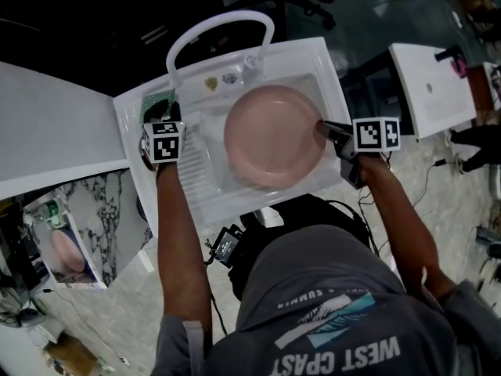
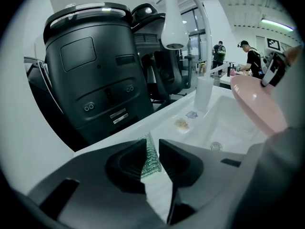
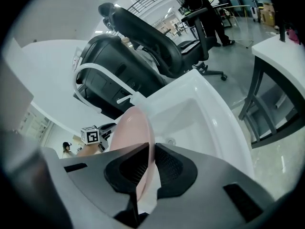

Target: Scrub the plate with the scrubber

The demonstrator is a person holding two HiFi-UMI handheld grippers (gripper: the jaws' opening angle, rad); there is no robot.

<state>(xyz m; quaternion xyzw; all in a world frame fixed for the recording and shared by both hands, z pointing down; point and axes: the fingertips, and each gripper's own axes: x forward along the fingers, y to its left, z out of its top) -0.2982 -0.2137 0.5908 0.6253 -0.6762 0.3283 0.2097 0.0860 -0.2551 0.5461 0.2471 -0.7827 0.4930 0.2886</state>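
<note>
A pink plate [image 1: 270, 135] stands tilted in the white sink [image 1: 235, 202], and my right gripper [image 1: 322, 128] is shut on its right rim. In the right gripper view the plate's edge [image 3: 133, 128] runs between the closed pads of that gripper [image 3: 151, 163]. A green mesh scrubber [image 1: 156, 104] lies on the sink's back left ledge. My left gripper [image 1: 167, 117] hangs just over it. In the left gripper view the scrubber [image 2: 150, 156] stands in the gap of the parted jaws of my left gripper [image 2: 153, 149], which do not squeeze it. The plate [image 2: 259, 106] shows at that view's right.
A white arched faucet [image 1: 219, 26] rises at the sink's back edge, with small stickers [image 1: 221, 80] on the ledge below it. A white counter [image 1: 47, 124] adjoins on the left, a white table [image 1: 430, 84] stands at the right. Black office chairs [image 2: 95, 70] stand behind the sink.
</note>
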